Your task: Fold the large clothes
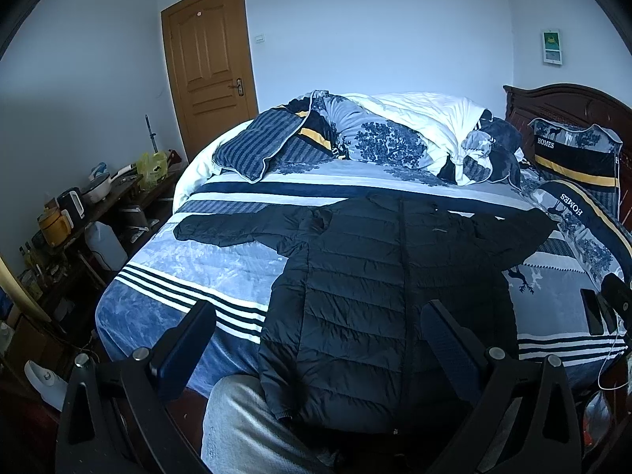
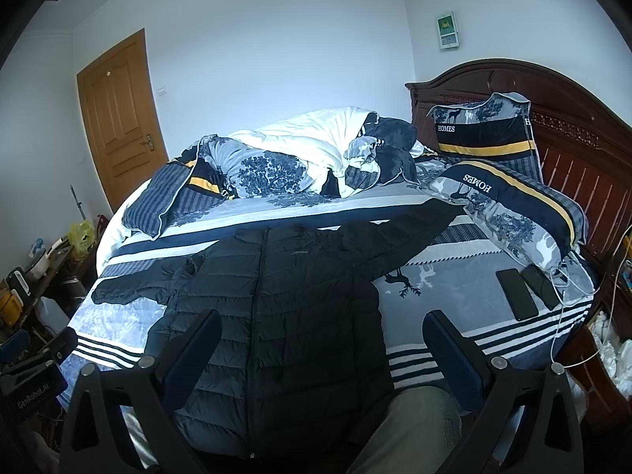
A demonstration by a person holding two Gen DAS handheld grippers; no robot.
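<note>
A black quilted puffer jacket (image 1: 367,296) lies flat, front up and zipped, on the blue patterned bed (image 1: 189,264), sleeves spread to both sides and hem hanging over the near edge. It also shows in the right wrist view (image 2: 284,316). My left gripper (image 1: 318,316) is open and empty, held above the jacket's lower part near the bed's front edge. My right gripper (image 2: 322,324) is open and empty, also above the jacket's lower part. The left gripper's body shows at the left edge of the right wrist view (image 2: 35,371).
A bunched duvet (image 1: 395,134) and pillows (image 2: 513,205) lie at the far side by the wooden headboard (image 2: 572,138). Two phones (image 2: 517,292) with a white cable lie on the bed's right. A cluttered side table (image 1: 79,213) stands left, near a door (image 1: 209,63). My knee (image 1: 245,426) is at the bed's edge.
</note>
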